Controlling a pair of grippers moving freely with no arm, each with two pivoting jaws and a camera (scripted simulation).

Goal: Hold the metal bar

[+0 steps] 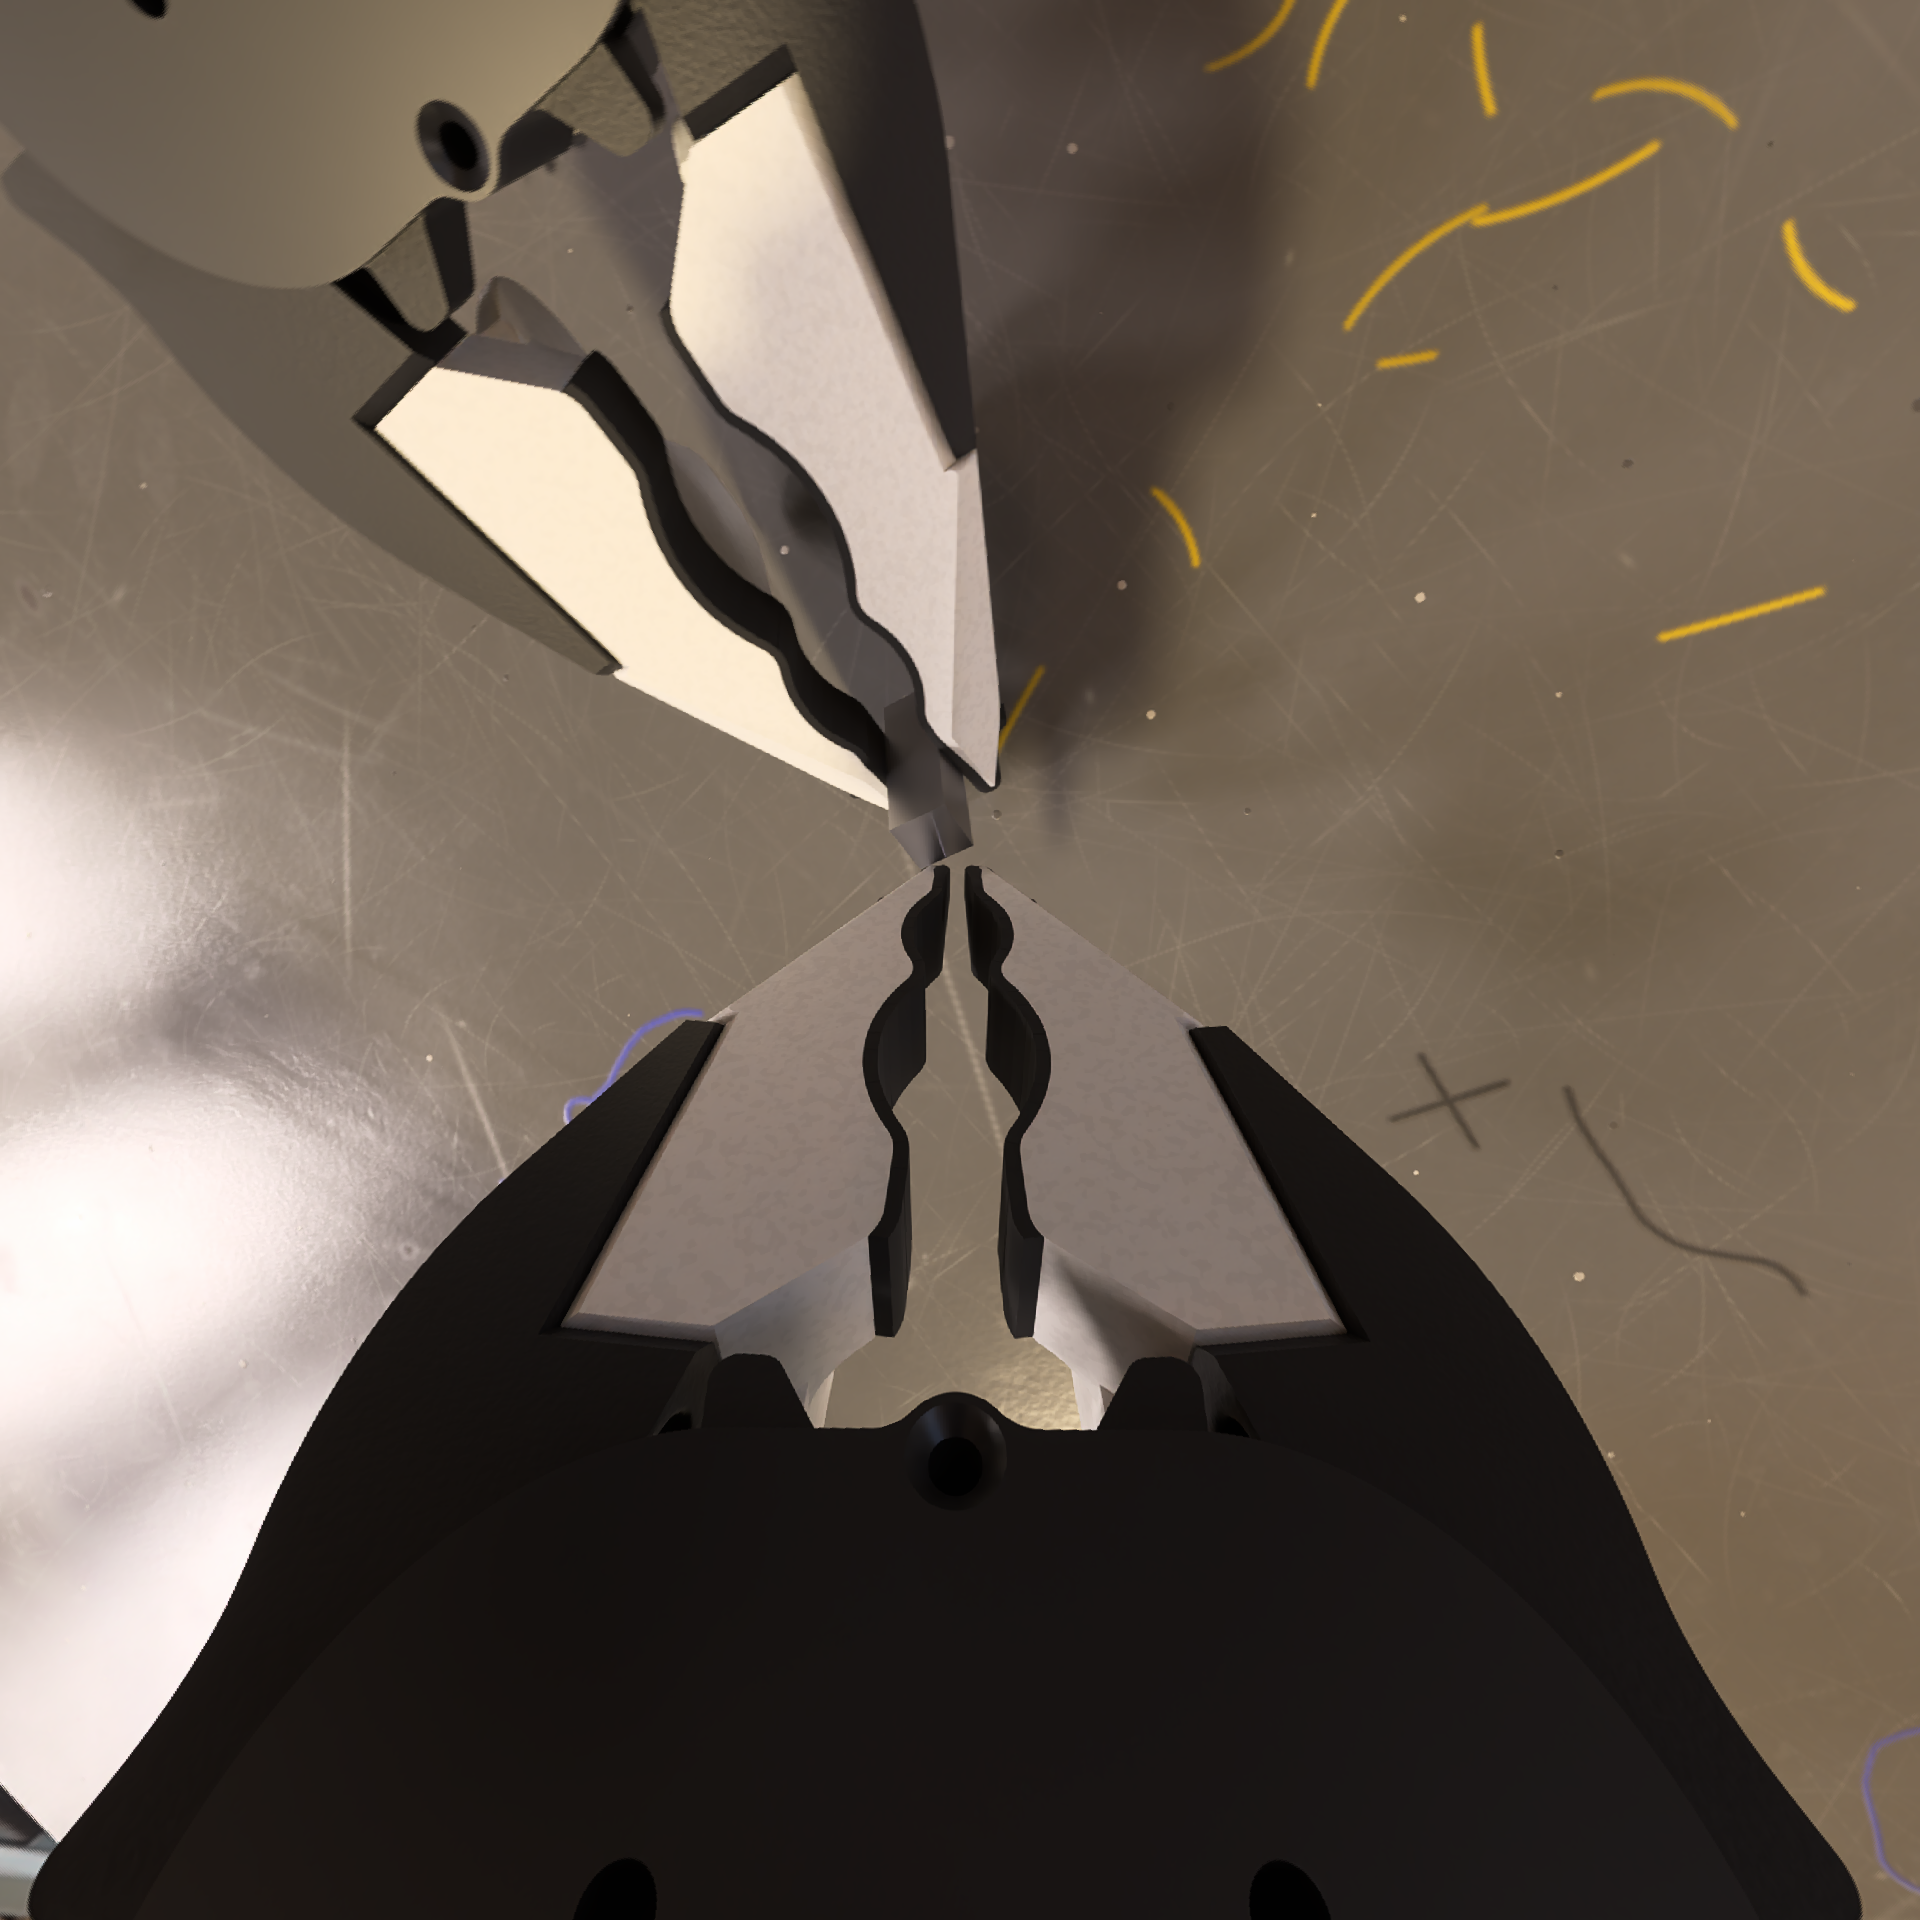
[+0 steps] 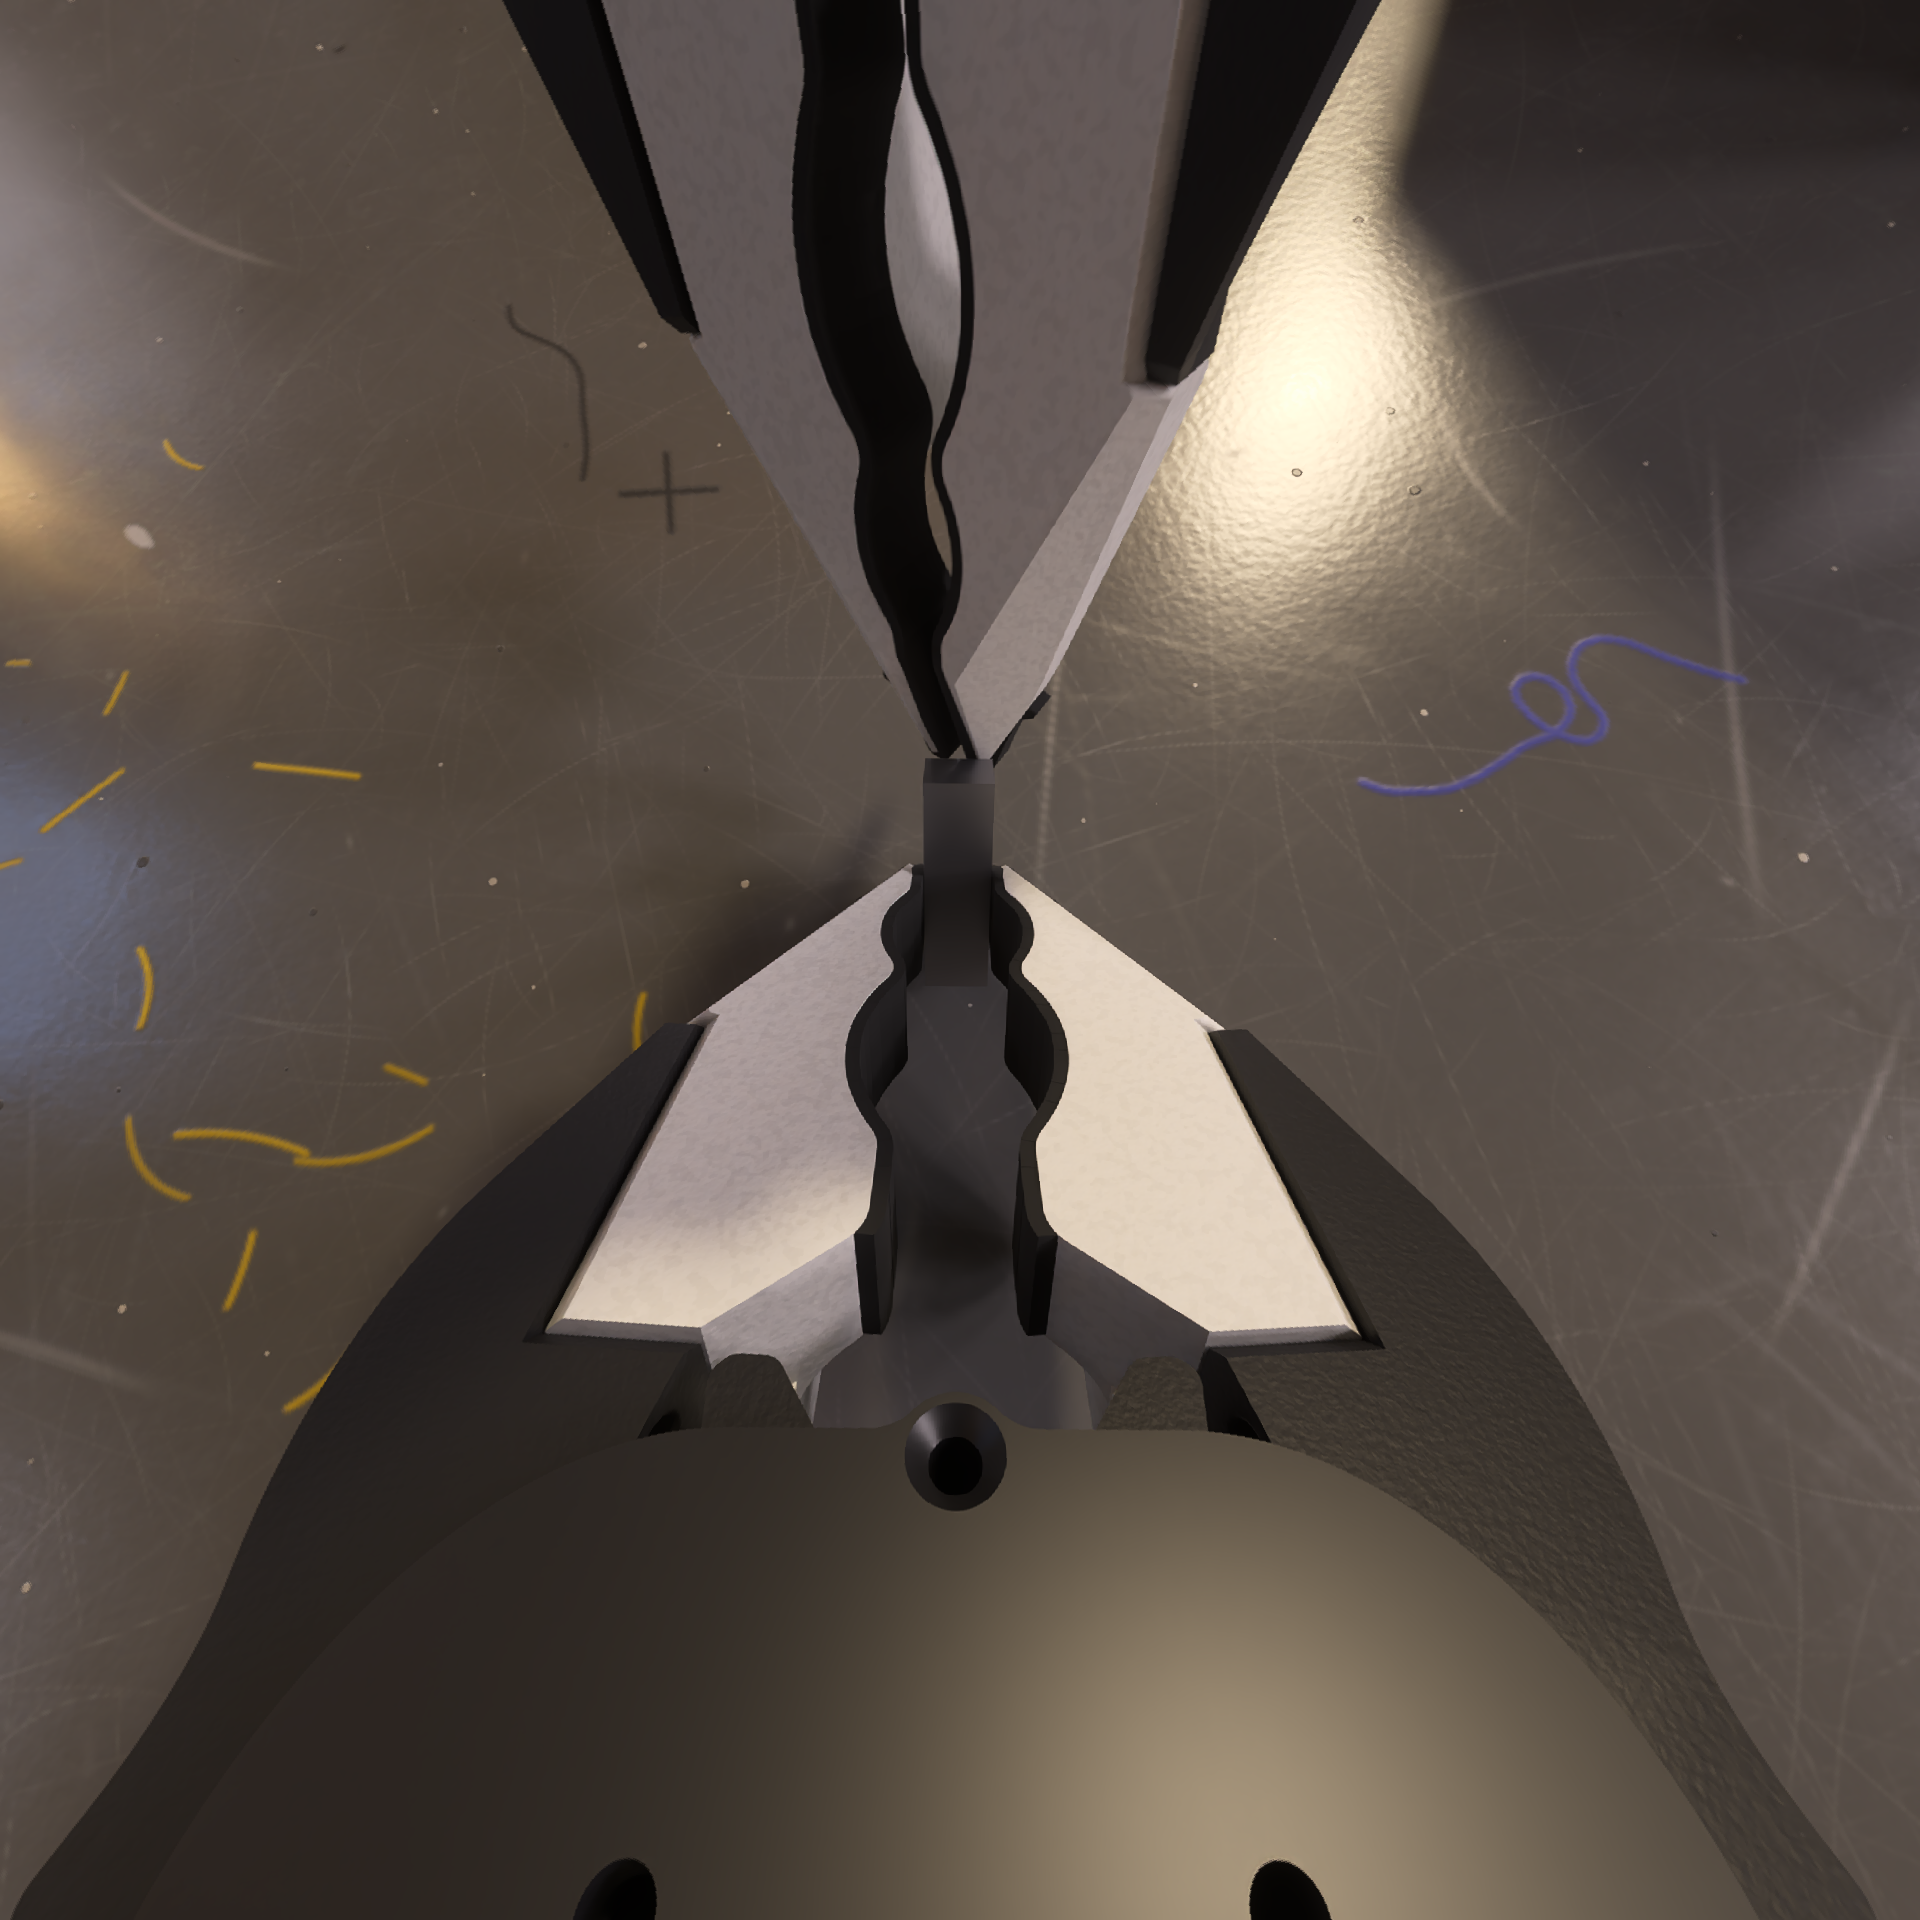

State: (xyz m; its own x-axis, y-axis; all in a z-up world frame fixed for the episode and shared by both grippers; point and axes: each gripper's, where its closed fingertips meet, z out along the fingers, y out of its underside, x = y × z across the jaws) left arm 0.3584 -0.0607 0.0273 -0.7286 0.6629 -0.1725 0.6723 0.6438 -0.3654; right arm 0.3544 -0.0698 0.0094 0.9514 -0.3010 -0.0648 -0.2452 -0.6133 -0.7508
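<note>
The metal bar (image 2: 958, 821) is a short grey square-section piece. My right gripper (image 2: 958, 878) is shut on it, and one end sticks out past the fingertips. In the left wrist view the right gripper (image 1: 935, 784) comes in from the upper left, with the bar's end (image 1: 925, 826) poking out of it. My left gripper (image 1: 958, 878) has its jaws almost together with nothing between them. Its tips sit right at the bar's free end. In the right wrist view the left gripper (image 2: 951, 743) comes down from the top and meets that end.
Below lies a scratched dull metal tabletop (image 2: 1455, 1039). It bears yellow curved strokes (image 1: 1558, 192), a black cross mark (image 1: 1449, 1099) and a blue squiggle (image 2: 1558, 717). Bright glare covers the left of the left wrist view.
</note>
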